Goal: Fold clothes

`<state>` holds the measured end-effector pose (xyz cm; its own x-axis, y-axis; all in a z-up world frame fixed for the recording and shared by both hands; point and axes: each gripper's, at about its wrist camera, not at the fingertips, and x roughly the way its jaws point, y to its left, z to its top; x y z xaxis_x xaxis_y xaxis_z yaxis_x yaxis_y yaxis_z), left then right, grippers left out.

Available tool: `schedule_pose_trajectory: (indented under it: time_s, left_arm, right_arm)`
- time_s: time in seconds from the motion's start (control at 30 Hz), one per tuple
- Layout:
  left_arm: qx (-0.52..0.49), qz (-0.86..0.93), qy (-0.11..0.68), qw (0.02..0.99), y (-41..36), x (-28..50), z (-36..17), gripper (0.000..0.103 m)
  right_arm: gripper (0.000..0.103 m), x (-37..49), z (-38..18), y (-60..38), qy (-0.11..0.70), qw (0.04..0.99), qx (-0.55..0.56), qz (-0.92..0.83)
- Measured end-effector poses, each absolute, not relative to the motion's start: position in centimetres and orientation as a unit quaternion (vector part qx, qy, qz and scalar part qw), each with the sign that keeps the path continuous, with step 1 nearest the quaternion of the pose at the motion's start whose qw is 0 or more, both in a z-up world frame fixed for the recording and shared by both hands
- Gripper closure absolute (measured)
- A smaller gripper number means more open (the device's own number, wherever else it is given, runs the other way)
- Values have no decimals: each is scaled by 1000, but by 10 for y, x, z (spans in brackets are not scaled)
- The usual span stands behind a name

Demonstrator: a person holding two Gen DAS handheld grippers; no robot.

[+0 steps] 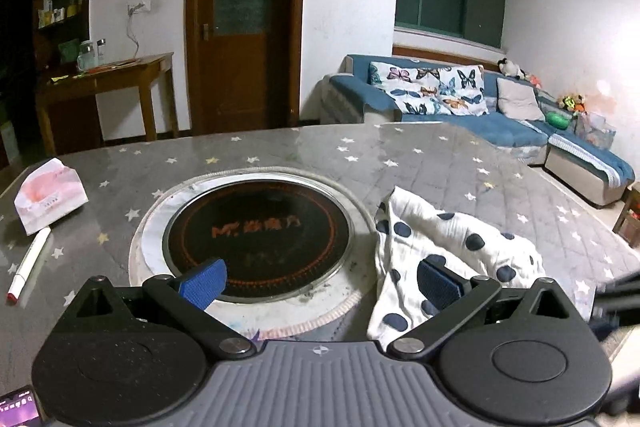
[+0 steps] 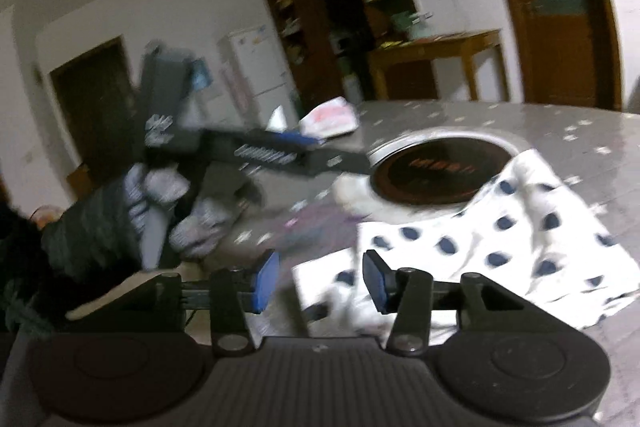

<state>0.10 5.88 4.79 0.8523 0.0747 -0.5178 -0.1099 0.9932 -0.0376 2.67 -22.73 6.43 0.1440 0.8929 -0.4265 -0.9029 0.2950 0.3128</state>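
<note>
Fingers of the left gripper (image 1: 320,281) stand wide apart with nothing clamped; its right blue pad (image 1: 438,285) lies over the edge of the white garment with dark blue dots (image 1: 452,247), the left pad over the rim of the round black cooktop (image 1: 258,227). Jaws of the right gripper (image 2: 320,279) stand partly apart, pressing on nothing, with a corner of the garment below and between the pads. No earlier view is given to compare.

That garment lies loosely bunched and partly folded on the table (image 1: 460,155), near its front right edge, one flap reaching up to the cooktop's rim at the table's centre.

From the right wrist view, the left gripper reaches in from the left side, tilted slightly downward toward the cooktop, held by a gloved hand (image 2: 168,211) with a dark sleeve behind it; that view is blurred, so finer detail is lost.

Near the table's left edge sit a pink and white tissue pack (image 1: 50,193) and, just in front of it, a white pen with a red cap (image 1: 28,265). A phone corner (image 1: 18,409) shows at the front left
</note>
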Motion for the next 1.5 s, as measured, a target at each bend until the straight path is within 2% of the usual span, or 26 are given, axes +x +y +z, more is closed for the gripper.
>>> schedule_pose_trajectory:
  time_s: [0.23,0.4,0.47,0.53,0.63,0.7,1.0,1.17,1.27,1.5]
  left_arm:
    - [-45,61,276,958,65,-1,43,0]
    - [-54,55,290,954,67,-6,36,0]
    - [-58,47,296,952,67,-12,32,0]
    - [-58,38,305,950,66,-19,27,0]
    - [-49,29,318,946,63,-27,19,0]
    - [-45,25,331,942,62,-28,12,0]
    - [-42,29,347,936,65,-26,-2,0]
    - [-47,36,348,935,68,-25,-4,0]
    - [-49,53,345,936,76,-27,0,0]
    - [-55,89,309,945,94,-33,25,0]
  right_arm:
    - [56,44,44,-211,308,776,-37,549]
    - [57,39,35,-189,294,780,-80,547]
    - [62,41,33,-182,297,780,-88,545]
    - [75,44,29,-176,307,777,-95,542]
    - [85,47,27,-175,314,775,-101,539]
    - [86,48,30,-178,316,775,-95,539]
    - [86,40,76,-207,288,760,-43,581]
    - [85,21,67,-201,296,729,-72,613]
    - [75,19,51,-196,315,720,-71,614]
    - [72,21,46,-199,324,714,-69,617]
